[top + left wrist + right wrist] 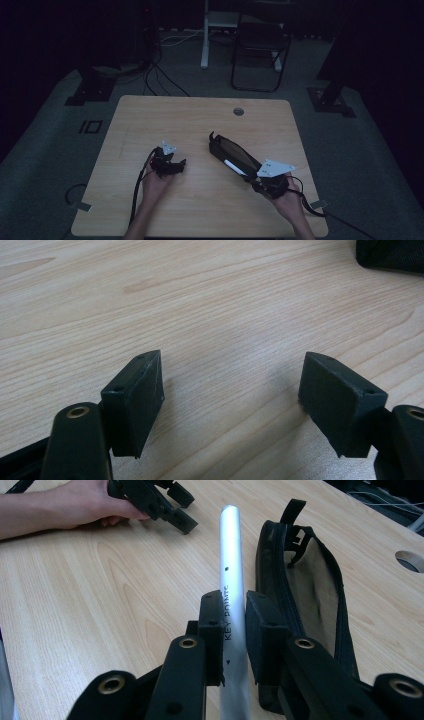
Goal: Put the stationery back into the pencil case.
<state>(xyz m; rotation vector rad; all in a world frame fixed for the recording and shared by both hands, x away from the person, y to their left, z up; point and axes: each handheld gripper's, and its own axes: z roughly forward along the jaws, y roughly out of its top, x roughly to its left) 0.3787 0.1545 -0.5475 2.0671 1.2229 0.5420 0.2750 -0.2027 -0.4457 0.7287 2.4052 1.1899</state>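
Right gripper (234,635) is clamped on a silver pen (231,555), which points away over the table (150,210). Just beside the pen lies an open black pouch (305,575), flat on the table. Farther off, the left gripper (172,165) rests low over bare wood, jaws apart, holding nothing.

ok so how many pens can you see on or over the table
1. A silver pen is clamped in the right gripper, beside the open black pencil case. More may lie hidden inside the case.
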